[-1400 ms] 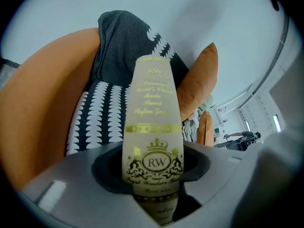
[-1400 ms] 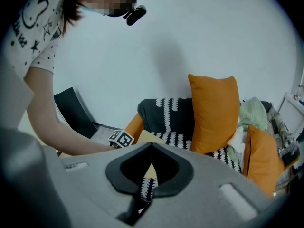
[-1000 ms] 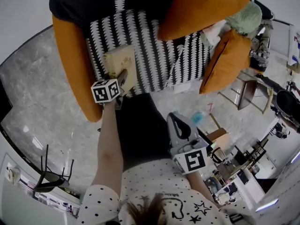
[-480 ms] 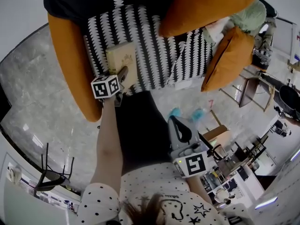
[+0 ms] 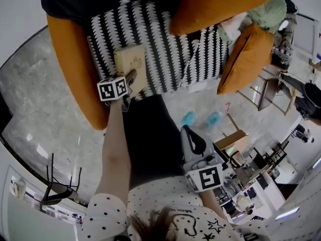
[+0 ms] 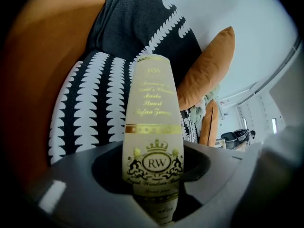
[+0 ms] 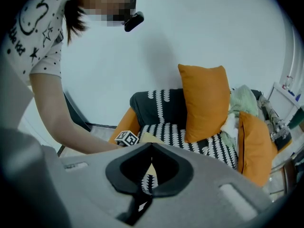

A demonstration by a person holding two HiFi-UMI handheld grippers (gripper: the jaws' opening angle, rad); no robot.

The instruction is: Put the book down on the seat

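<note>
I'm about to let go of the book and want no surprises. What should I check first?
1. Left tongs clamped on the book: ok.
2. Book above the patterned seat, not the armrest: ok.
3. Book resting on the seat: cannot tell.
4. Landing spot free of the orange cushion: ok.
5. Right tongs empty and away from the book: ok.

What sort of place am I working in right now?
Likely a lounge corner inside a lab or office: an orange armchair with a black-and-white seat, orange cushions, and cluttered desks at the lower right.
</note>
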